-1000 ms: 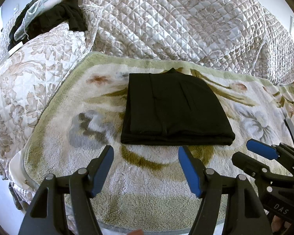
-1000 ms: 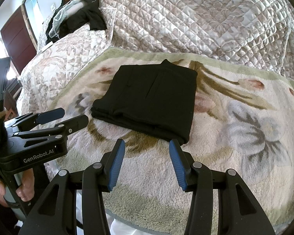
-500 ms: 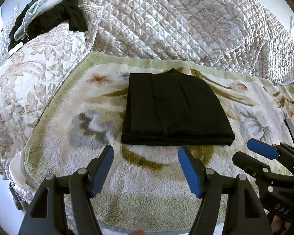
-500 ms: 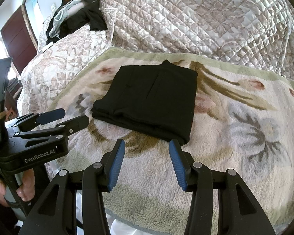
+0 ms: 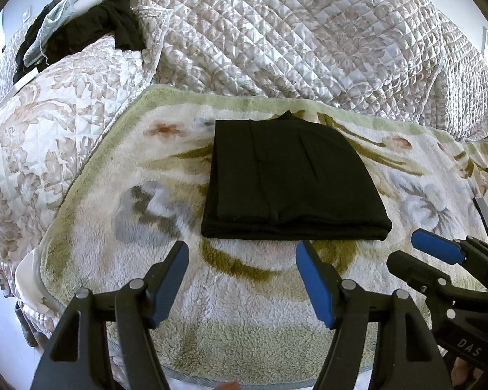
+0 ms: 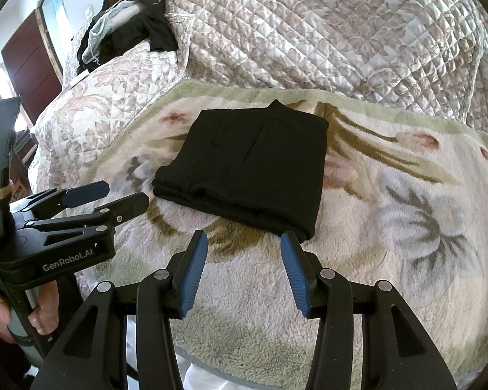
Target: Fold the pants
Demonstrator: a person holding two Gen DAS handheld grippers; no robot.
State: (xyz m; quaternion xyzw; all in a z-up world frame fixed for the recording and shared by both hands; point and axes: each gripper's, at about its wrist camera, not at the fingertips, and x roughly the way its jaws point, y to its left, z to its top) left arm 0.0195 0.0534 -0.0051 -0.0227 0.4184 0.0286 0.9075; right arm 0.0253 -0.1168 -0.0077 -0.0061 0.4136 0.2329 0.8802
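Note:
Black pants (image 5: pixel 289 178) (image 6: pixel 253 169) lie folded into a flat rectangle on a fluffy floral blanket (image 5: pixel 153 214) (image 6: pixel 390 227). My left gripper (image 5: pixel 242 256) hovers just short of the pants' near edge, open, with nothing between its blue pads. My right gripper (image 6: pixel 244 247) hangs open near the pants' near right corner, also with nothing in it. In each wrist view the other gripper shows at the side: the right gripper (image 5: pixel 436 253) at the right edge, the left gripper (image 6: pixel 114 195) at the left, held by a hand (image 6: pixel 39 318).
A quilted floral bedspread (image 5: pixel 309 42) rises in a heap behind the blanket. A pile of dark and pale clothes (image 5: pixel 81 29) lies at the far left corner of the bed. A dark red door (image 6: pixel 32 68) stands beyond the bed's left side.

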